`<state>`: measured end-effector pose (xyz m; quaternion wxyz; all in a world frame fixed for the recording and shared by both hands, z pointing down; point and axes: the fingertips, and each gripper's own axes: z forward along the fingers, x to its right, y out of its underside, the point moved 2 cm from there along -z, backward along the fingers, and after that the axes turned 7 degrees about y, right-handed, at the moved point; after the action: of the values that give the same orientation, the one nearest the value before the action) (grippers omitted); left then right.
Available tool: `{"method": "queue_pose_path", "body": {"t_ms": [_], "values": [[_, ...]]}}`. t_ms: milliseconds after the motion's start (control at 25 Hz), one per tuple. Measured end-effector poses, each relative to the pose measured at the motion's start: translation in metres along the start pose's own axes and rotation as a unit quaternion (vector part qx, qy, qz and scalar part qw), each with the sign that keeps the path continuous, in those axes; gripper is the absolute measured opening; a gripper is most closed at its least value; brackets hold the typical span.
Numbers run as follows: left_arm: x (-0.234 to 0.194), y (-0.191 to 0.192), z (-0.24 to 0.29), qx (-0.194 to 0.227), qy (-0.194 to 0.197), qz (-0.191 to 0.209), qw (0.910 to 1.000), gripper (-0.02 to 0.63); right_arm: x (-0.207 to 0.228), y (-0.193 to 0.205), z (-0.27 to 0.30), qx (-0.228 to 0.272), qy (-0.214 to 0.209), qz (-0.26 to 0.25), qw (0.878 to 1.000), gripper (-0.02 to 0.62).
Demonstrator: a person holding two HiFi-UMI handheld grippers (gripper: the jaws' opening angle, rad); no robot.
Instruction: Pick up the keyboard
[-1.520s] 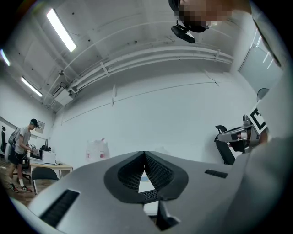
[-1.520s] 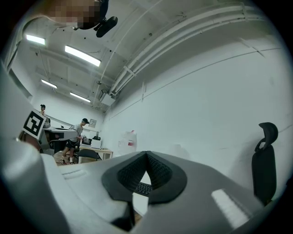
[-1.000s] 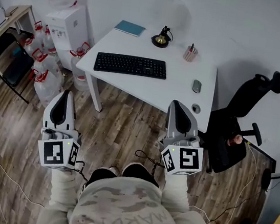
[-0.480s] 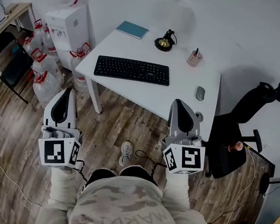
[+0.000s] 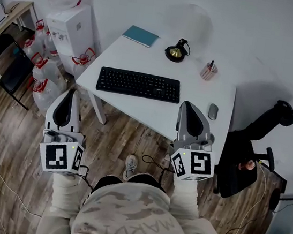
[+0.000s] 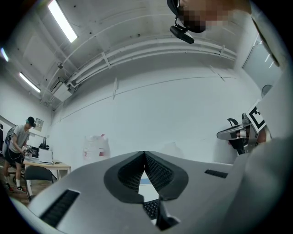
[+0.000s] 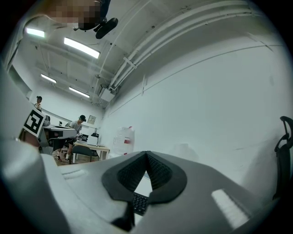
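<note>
While my left claw [image 5: 71,95] and right claw [image 5: 187,107] are closed and empty, I risk shoving the keyboard [image 5: 138,84] off the table [image 5: 139,53].

Bare floor [image 5: 116,136] lies open up to the near edge of the table [image 5: 198,94]. Bare tabletop rings the keyboard [image 5: 139,84] on every side. The mouse [image 5: 212,111] sits near its right end, with the pen cup [image 5: 209,70] and notebook [image 5: 140,35] farther back. A chair [image 5: 239,148] crowds the right, water jugs [image 5: 43,72] the left.
</note>
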<state>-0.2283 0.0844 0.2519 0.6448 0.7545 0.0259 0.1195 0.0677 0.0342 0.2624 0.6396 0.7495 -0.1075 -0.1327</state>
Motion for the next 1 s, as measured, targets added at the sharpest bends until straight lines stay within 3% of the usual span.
{"method": "queue_pose_path", "body": {"t_ms": [480,1000], "values": [[-0.012,0.016,0.081,-0.006,-0.023,-0.001,0.9997,0.006,0.039,0.018,0.083,-0.005,-0.015,0.006,1.000,0.011],[0.009,0.030,0.147,-0.017,-0.032,0.005,0.9993,0.006,0.086,0.048,0.134,-0.023,-0.033,0.019,0.999,0.011]]}}
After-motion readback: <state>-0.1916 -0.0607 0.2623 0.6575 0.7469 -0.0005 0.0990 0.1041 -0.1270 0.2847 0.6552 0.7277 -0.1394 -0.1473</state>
